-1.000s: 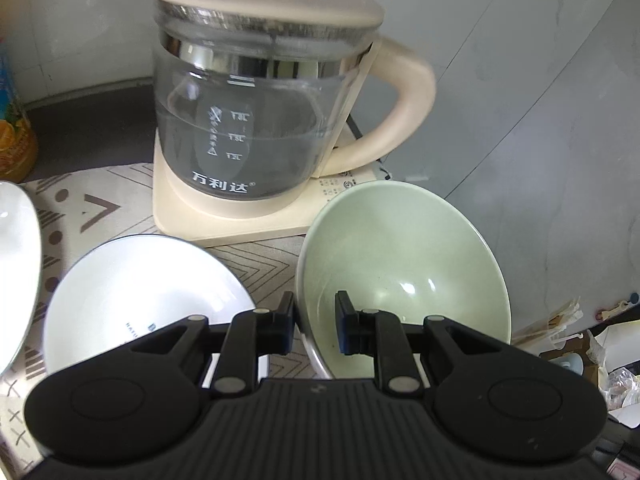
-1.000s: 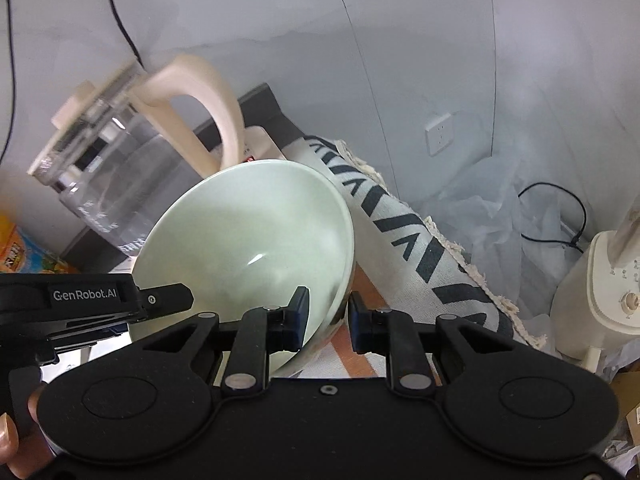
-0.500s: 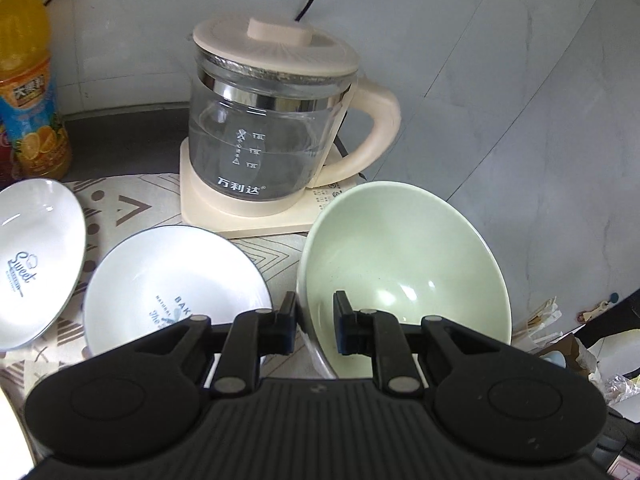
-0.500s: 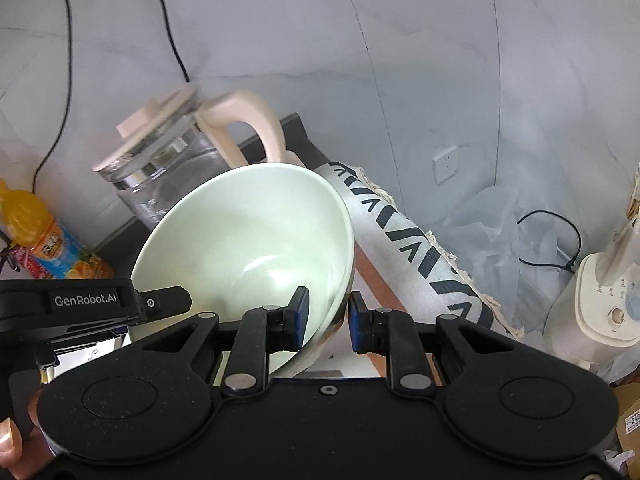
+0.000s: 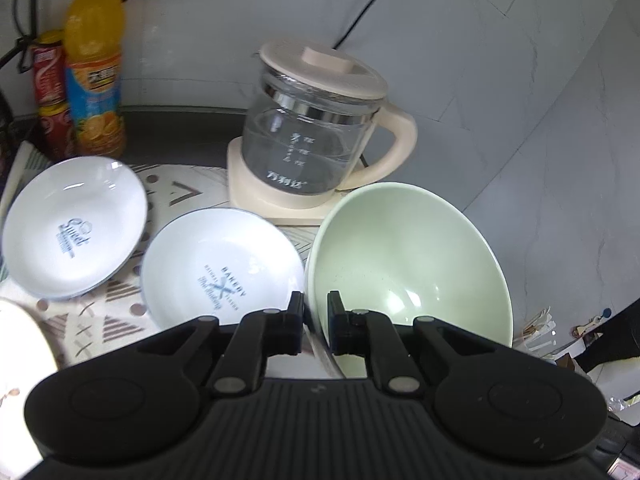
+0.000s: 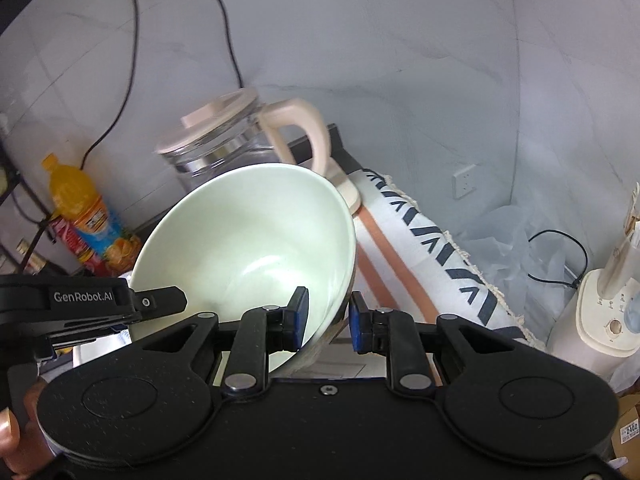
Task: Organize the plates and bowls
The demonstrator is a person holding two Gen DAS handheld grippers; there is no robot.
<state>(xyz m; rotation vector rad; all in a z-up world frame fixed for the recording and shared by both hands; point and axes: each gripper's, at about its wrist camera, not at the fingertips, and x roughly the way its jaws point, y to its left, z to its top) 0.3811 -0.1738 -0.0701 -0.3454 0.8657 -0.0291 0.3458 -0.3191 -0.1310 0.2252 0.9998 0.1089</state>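
Both grippers clamped the pale green bowl (image 5: 408,256) by its rim: left gripper (image 5: 315,326) on its left edge, jaws having just closed tighter, right gripper (image 6: 328,320) on its right edge. Bowl held tilted. Beyond: two white plates (image 5: 216,268) on the patterned mat (image 5: 180,196), then the glass kettle (image 5: 316,136).

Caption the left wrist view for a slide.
Left gripper clamps the green bowl rim beside two white plates.

a patterned mat (image 5: 188,196) covers the counter, carrying two white plates (image 5: 76,224) and a kettle (image 5: 316,140).
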